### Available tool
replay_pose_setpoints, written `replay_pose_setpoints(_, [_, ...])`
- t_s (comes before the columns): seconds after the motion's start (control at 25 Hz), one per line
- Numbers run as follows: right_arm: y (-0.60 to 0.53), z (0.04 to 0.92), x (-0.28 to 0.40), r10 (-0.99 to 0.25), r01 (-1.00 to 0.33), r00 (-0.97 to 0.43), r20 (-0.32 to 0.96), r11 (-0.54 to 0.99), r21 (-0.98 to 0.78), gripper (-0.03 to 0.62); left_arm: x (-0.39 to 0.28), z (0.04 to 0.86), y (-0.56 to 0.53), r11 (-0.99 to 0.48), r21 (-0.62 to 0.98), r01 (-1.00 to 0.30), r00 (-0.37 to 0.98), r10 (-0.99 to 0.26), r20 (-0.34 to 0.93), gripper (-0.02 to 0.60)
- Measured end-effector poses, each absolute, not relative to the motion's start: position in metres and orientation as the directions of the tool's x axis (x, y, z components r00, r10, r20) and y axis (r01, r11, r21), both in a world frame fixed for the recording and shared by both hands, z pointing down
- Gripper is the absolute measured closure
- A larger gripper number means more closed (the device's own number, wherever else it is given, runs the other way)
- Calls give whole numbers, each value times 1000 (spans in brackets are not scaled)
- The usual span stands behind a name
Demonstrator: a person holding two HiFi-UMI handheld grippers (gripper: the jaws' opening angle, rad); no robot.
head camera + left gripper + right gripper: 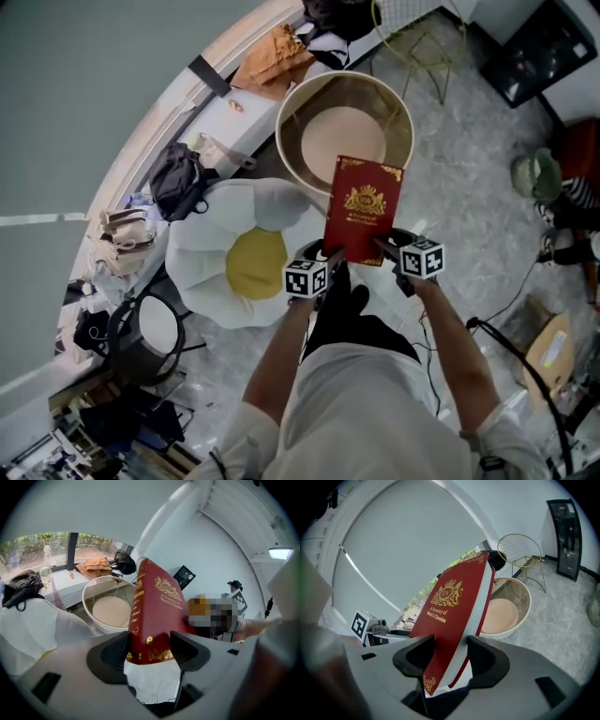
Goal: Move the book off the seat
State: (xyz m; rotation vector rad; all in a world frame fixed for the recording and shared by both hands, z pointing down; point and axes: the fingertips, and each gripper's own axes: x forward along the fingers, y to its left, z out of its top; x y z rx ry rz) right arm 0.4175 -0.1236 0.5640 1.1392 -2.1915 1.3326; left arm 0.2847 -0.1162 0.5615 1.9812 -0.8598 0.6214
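A thick red book (364,208) with gold print is held up in the air in front of me, over the near rim of a round tub seat (405,120) with a tan cushion. My left gripper (326,253) is shut on the book's lower left corner, and in the left gripper view the book (152,611) stands between the jaws of that gripper (149,652). My right gripper (386,247) is shut on the lower right edge; in the right gripper view the book (454,616) rises tilted from that gripper (451,657).
A white and yellow flower cushion (246,248) lies left of the grippers. Bags and clothes (183,178) line the curved window ledge. A wire chair (417,42) stands beyond the seat. A round black side table (150,330) sits at lower left. Cables cross the floor at right.
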Motion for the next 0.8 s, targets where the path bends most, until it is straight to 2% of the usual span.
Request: replay_pose_setpoints(0.8, [-268, 774, 429, -424, -788, -590, 687, 116, -604, 355, 297, 767, -264, -349, 534, -770, 627, -256, 736, 305])
